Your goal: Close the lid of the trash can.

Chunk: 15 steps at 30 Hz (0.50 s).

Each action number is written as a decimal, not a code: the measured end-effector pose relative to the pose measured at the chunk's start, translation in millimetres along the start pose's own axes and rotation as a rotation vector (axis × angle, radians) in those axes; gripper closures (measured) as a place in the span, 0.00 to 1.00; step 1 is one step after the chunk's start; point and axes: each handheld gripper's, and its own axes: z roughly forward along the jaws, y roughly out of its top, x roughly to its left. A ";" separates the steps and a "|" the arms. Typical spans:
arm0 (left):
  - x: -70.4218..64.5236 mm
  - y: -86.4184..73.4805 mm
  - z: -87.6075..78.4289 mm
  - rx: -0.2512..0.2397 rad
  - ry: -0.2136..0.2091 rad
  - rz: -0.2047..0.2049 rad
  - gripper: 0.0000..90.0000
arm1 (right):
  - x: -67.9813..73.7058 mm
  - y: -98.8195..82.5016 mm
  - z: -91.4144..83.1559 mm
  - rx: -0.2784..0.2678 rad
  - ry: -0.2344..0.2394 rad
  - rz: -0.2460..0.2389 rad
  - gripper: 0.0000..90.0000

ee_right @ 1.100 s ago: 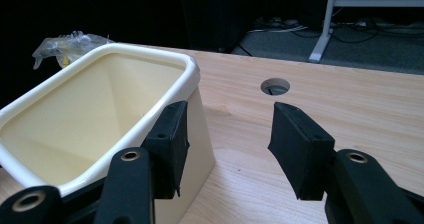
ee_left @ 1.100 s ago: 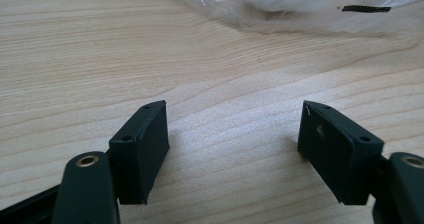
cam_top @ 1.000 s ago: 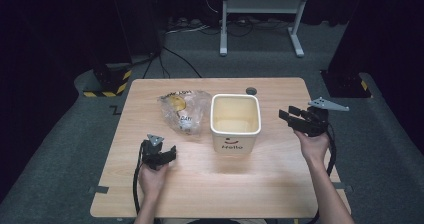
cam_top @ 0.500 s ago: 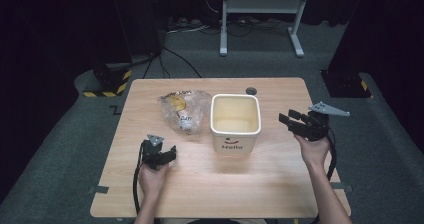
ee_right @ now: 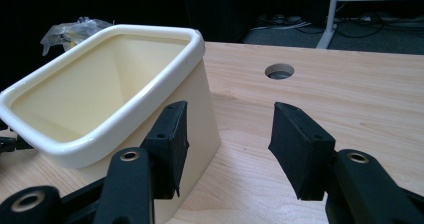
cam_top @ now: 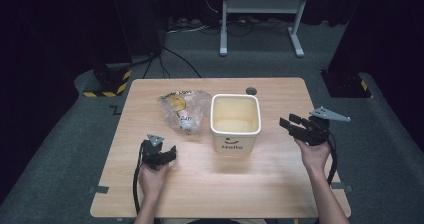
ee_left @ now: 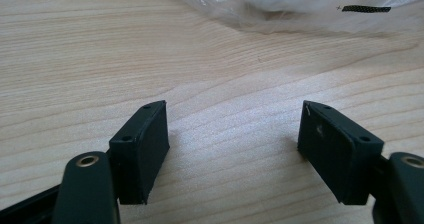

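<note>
A wooden table (cam_top: 260, 184) stood on grey carpet. At frame centre sat the cream bin (cam_top: 235, 121), the plastic bag (cam_top: 183, 109) touching its left side. The left gripper (cam_top: 164, 156), released, faced the bag, apparently for pickup; the right gripper (cam_top: 295, 126), released, waited right of the bin.

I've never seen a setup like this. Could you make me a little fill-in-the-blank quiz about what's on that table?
1. The cream bin has the word ____ printed on its front.
2. The clear plastic bag lies on the table to the ____ of the bin in the high view.
3. The jaws of the left gripper are ____, with nothing between them.

Missing words: Hello; left; open
</note>
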 end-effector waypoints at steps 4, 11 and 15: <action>0.0 0.0 0.0 0.000 0.000 0.000 0.32 | 0.3 -3.5 -0.9 0.005 0.002 0.005 0.54; -0.2 -0.1 0.0 -0.001 0.001 0.000 0.32 | 1.6 -7.5 -2.1 0.003 0.009 0.003 0.54; -0.2 -0.1 -0.1 0.000 0.001 0.000 0.32 | 1.6 -11.0 -2.3 0.004 0.011 0.003 0.54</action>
